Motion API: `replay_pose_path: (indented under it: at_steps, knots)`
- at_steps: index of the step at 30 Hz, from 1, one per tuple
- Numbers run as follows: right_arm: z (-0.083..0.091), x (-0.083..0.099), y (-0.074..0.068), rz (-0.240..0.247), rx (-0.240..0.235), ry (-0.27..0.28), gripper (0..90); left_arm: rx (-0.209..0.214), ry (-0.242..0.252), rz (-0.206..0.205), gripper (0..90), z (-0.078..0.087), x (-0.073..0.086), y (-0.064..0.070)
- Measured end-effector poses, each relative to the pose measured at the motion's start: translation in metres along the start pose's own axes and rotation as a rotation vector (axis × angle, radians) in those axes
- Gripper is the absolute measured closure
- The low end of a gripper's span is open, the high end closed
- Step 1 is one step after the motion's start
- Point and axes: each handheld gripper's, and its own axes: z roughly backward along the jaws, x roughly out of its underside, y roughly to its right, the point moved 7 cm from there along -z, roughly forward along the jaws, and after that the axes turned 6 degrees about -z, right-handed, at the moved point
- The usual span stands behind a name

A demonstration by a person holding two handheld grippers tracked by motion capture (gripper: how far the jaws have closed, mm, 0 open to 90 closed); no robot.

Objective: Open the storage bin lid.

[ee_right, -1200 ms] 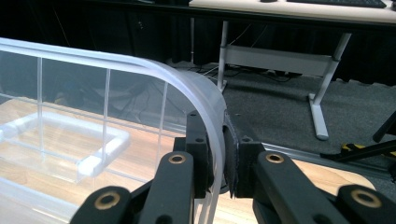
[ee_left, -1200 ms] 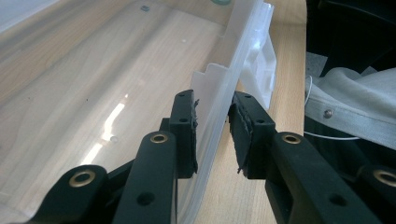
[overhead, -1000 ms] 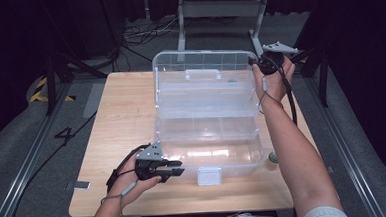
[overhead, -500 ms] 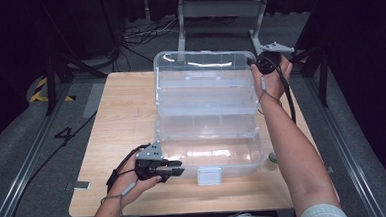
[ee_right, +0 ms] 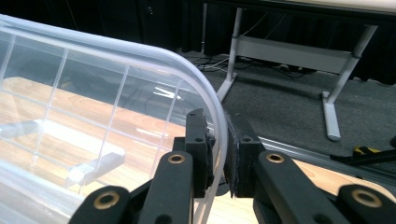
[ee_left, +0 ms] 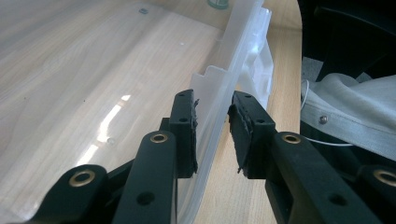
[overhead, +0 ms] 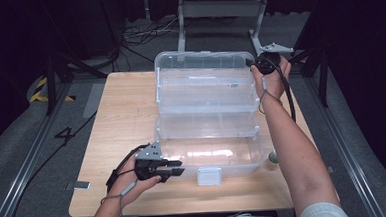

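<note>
Item 1: clear plastic storage box (overhead: 207,138), centre of wooden table (overhead: 116,117), lid (overhead: 204,78) swung open and standing up at far side. Box base near the person; white latch (overhead: 209,175) on its front wall. Contents: nothing seen inside the base; table grain shows thru the clear bottom. Lid has moulded grid ribs and a handle bar.

Item 2: left gripper (overhead: 177,172), held in left hand at box's near-left corner. Jaws straddle the front wall of the base, one inside, one outside; gap remains betw. pads and wall, so parted, not clamping.

Item 3: right gripper (overhead: 252,63), held in right hand at lid's far-right corner. Jaws pinched tight on the lid's rim, pads on both faces.

Item 4: small green-topped object (overhead: 272,157) on table just beside box's right end; too small to identify.

View notes: left gripper view gives the pad-to-wall gap (ee_left: 212,130) and white cloth (ee_left: 345,121) past the table edge. Right gripper view gives the rim clamp (ee_right: 219,154), lid ribs close up, plus grey floor and metal frame legs (ee_right: 331,112) behind. High view gives whole layout, both forearms, cables on floor (overhead: 142,33).
</note>
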Motion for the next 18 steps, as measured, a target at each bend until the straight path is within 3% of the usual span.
replay_pose_path:
  at_steps: [9, 18]
  knots:
    - [-0.005, 0.003, 0.001, 0.026, 0.003, 0.001, 81.1, 0.002, 0.005, 0.005, 71.6, 0.000, 0.000, 0.000]
    - [-0.011, 0.006, 0.003, 0.011, -0.015, -0.011, 81.1, 0.005, 0.012, 0.009, 71.7, 0.000, 0.000, 0.000]
